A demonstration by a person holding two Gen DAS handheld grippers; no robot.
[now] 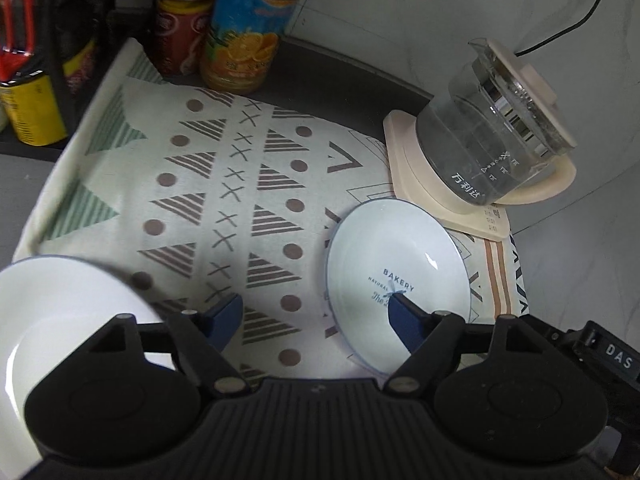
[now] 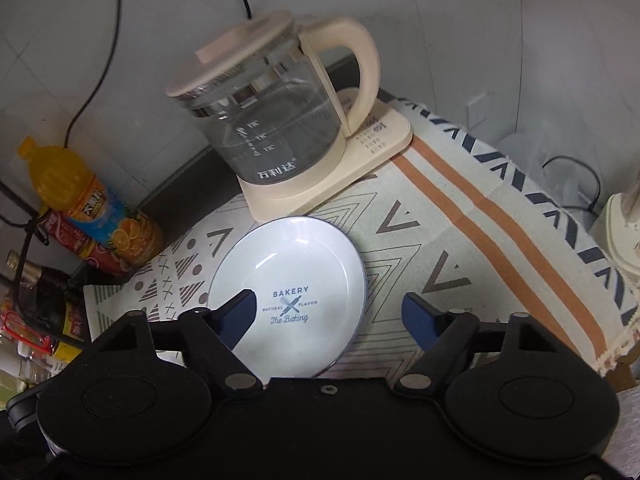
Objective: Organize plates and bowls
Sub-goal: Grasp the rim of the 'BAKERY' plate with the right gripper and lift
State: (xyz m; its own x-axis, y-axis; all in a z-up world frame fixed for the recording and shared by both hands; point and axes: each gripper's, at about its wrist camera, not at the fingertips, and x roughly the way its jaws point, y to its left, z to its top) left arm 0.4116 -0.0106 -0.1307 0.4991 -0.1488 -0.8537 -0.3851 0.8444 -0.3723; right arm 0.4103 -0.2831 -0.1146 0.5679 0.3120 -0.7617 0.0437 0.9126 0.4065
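Tools: left tool [image 1: 316, 318] released, empty; right tool [image 2: 330, 312] released, over bakery plate [image 2: 304, 276], gripping nothing

A dark grey countertop [image 1: 340, 76] is covered by a cream patterned cloth [image 1: 224, 184] with triangles, dots, crosses and an orange stripe. A white BAKERY plate [image 2: 296, 280] is laid flat on the cloth. A second white plate [image 1: 60, 320] is seen at the cloth's near left corner. A glass kettle on a cream base [image 2: 320, 176] is set partly on the cloth, just behind the BAKERY plate. Drink bottles [image 1: 240, 40] are stood at the back of the counter.
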